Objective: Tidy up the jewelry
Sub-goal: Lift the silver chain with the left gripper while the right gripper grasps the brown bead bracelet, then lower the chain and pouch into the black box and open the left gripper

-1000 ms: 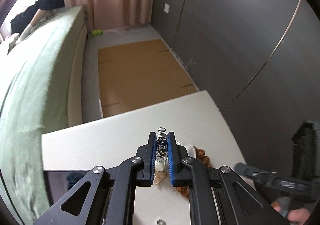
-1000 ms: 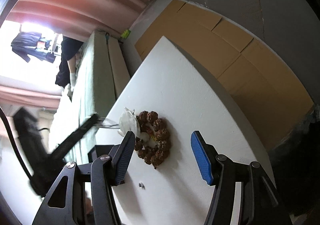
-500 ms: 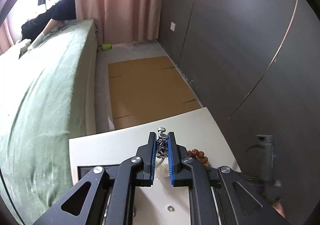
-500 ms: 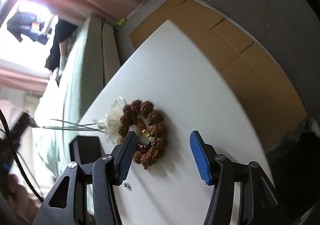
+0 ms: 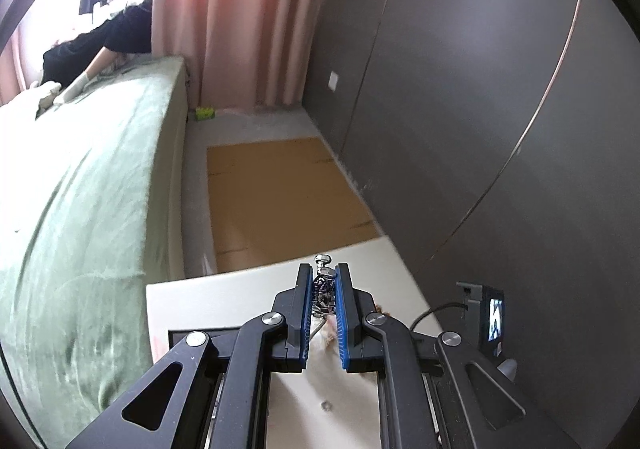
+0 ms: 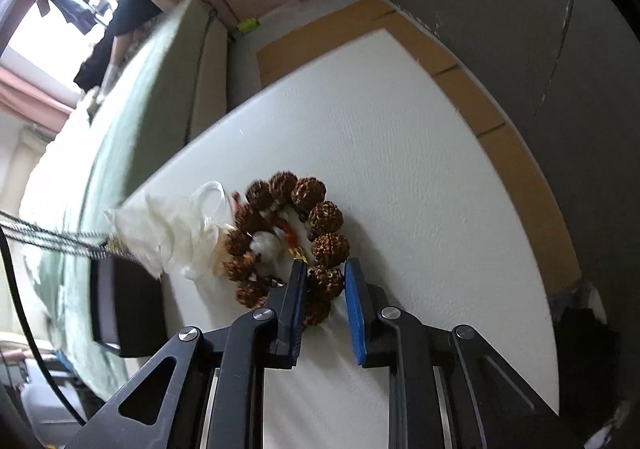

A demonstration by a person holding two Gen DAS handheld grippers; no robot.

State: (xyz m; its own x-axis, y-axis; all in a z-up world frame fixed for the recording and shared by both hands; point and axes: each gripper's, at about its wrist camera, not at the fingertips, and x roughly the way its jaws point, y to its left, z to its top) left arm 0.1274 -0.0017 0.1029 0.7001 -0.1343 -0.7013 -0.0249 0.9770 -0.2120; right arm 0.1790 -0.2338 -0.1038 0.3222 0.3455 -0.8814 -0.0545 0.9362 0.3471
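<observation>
Two hand-held grippers sort a tangle of jewelry on a white counter (image 6: 400,153) beside a green bed (image 5: 80,209). The left gripper (image 5: 324,289) is clenched on a bunch of silver chain (image 5: 323,285), a metal clasp poking out past its blue pads; in the right wrist view that chain runs taut from the frame's left edge to a white pouch (image 6: 168,233) lying near the counter's bed-side edge. The right gripper (image 6: 326,281) has just been closing its jaws, and they now straddle the near beads of a brown beaded bracelet (image 6: 296,233) that lies touching the pouch; the left pad looks pressed to a bead, while a thin gap seems to remain at the right pad, so a firm grip cannot be confirmed. A black box (image 6: 124,309) sits at the counter's near-left corner.

The step in hand appears to be pinning the bracelet while the chain is drawn free. To do it well, the right jaws should finish closing squarely on one bead, not on the cord between beads. The chain should be pulled slowly, and the pouch watched for dragging. A small metal piece (image 5: 325,406) loose on the counter should be kept clear.
</observation>
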